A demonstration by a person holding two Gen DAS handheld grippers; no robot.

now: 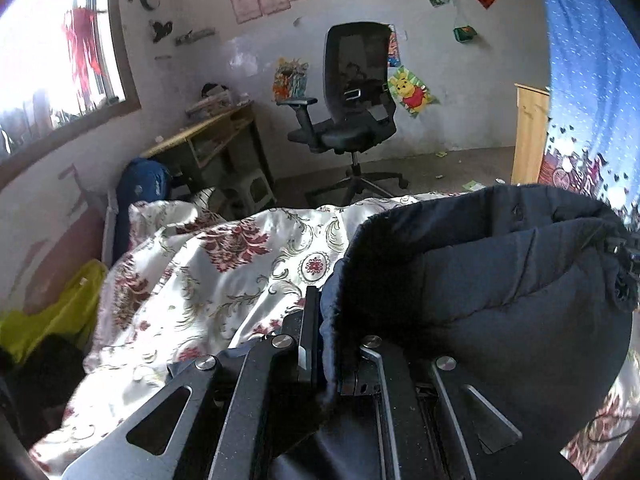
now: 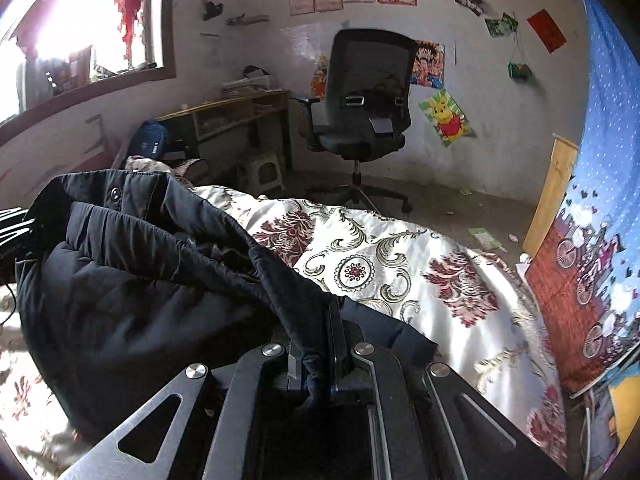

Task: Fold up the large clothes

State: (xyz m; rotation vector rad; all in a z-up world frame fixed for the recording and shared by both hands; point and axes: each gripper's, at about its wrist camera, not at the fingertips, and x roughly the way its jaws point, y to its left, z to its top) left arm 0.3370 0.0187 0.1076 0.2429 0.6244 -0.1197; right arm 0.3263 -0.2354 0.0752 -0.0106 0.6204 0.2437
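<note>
Both-handed, jacket [image 1: 500, 280] hem edges pinched above open bedspread [image 2: 400, 264].

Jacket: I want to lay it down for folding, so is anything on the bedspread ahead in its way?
Nothing visible: the jacket hangs from both grippers, and the bedspread ahead looks bare.

The jacket [image 2: 132, 280] is lying on the bed [image 2: 400, 264]; beyond the bed the office chair [image 2: 368, 100] is standing, the desk [image 2: 232, 112] sitting to its left.
</note>
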